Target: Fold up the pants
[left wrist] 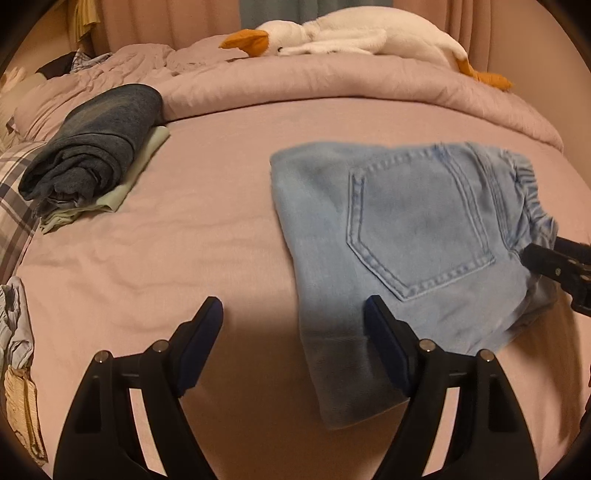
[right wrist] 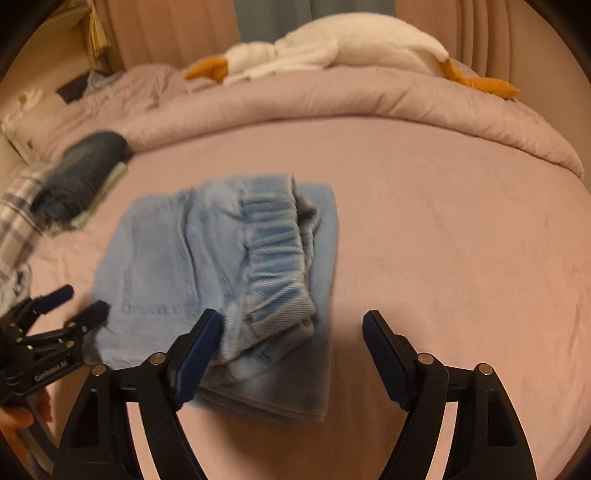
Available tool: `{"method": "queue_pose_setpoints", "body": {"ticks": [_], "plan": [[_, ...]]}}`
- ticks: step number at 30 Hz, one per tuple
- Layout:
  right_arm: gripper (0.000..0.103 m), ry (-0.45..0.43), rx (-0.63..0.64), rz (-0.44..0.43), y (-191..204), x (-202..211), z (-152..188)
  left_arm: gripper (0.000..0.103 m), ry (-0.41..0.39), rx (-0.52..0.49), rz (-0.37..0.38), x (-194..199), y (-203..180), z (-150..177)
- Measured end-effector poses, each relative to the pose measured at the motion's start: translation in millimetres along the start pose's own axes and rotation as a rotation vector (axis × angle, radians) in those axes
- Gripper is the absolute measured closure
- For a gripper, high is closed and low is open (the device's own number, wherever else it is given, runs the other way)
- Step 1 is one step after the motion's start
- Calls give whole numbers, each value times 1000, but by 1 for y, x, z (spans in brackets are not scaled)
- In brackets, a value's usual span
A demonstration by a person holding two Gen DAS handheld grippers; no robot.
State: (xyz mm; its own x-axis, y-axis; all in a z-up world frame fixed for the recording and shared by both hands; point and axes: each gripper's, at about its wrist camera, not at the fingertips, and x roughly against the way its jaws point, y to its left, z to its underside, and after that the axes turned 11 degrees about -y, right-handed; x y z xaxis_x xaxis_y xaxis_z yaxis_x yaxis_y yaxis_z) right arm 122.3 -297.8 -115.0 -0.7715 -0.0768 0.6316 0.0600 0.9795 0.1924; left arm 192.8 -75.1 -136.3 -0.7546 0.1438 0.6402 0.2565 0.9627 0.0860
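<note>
Light blue denim pants [left wrist: 406, 251] lie folded into a compact stack on the pink bed sheet [left wrist: 184, 240], back pocket up and elastic waistband to the right. They also show in the right wrist view [right wrist: 221, 266], blurred. My left gripper [left wrist: 293, 314] is open and empty, its right finger over the pants' near left edge. My right gripper [right wrist: 291, 328] is open and empty, its left finger over the waistband end. The right gripper also shows in the left wrist view [left wrist: 554, 266] at the pants' right edge; the left gripper shows in the right wrist view [right wrist: 74, 306] at the pants' left edge.
A folded dark blue garment [left wrist: 96, 147] lies on a pale green one at the left. A rolled pink duvet [left wrist: 351, 85] runs across the back with a white plush goose [left wrist: 351, 33] on it. Plaid fabric [left wrist: 14, 192] and loose clothes [left wrist: 14, 325] lie at the left edge.
</note>
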Motion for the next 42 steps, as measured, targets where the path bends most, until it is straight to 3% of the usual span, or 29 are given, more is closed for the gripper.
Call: {"method": "queue_pose_setpoints", "body": {"ticks": [4,12,20,21,23,24,28,32,36,42], "plan": [[25,34,-21,-3,-1,-9,-1,26,-7,-15,-3,10,-3,-4],[25,-21,17,-22,13,36,5,23,-119,10,16,77,-3,-11],[25,-59,21,-74,26,75,14,19,-146,52,33,122,-7,-10],[25,-68,25,-79,28,81,14,18,-153,54,34,127,-8,-10],[25,-93,40,-83,34,94,12,3,-162,57,30,140,-10,-9],[25,-102,49,-84,37,100,11,1,-168,63,30,147,-10,-9],[23,-135,78,-81,46,121,9,1,-186,90,42,170,-9,-10],[9,-155,79,-69,50,132,8,1,-181,101,33,184,-9,-10],[1,-172,74,-73,53,143,7,0,-167,110,5,194,-8,-10],[1,-185,94,-49,59,157,5,0,-144,126,-19,205,-8,-8]]}}
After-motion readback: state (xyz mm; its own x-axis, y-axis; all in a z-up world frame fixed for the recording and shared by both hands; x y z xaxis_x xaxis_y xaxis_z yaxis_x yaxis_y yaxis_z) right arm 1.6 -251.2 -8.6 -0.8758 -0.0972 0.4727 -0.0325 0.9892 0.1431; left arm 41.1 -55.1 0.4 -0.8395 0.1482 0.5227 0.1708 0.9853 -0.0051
